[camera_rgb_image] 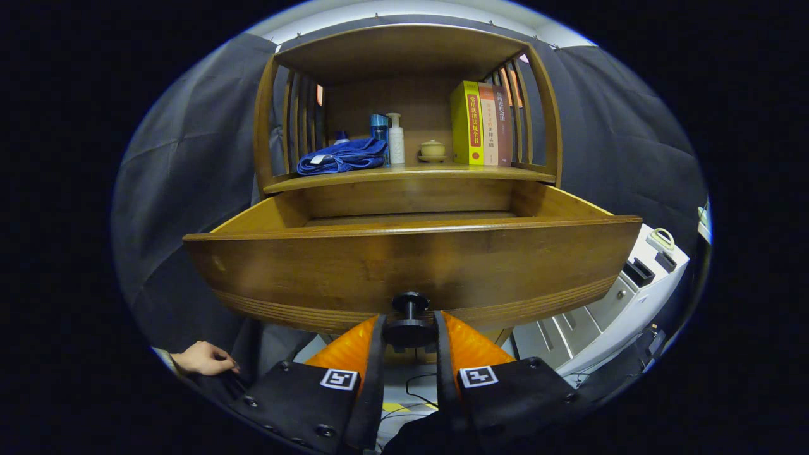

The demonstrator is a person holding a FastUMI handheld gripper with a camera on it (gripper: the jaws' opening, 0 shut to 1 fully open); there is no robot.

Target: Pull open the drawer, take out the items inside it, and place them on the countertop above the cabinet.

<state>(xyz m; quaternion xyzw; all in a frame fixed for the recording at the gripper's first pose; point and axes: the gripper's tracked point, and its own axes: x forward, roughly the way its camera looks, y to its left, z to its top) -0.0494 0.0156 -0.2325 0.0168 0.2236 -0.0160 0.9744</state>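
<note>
Got my gripper point(409, 332) clamped on the drawer knob point(409, 322), fingers nearly closed w/ the knob's disc pinched between them, both sides pressing afaict. Drawer point(411, 265) is at 12 o'clock from my fingers, pulled well out of the cabinet.

What could go wrong imo: the knob's small and round, so if I tug off-axis it could slip out of the pinch. Pull much further and the drawer might come off its runners and tip. Also can't see any items inside from down here, the front panel blocks the floor of it, so reaching in blind could knock stuff.

Drawer itself: brown wood, tall front w/ grooves along the bottom edge. Countertop point(404, 172) above already has a blue cloth point(341, 158) at 11, bottles point(395, 138), a little pot point(432, 150), books point(480, 123) at 1.
</note>
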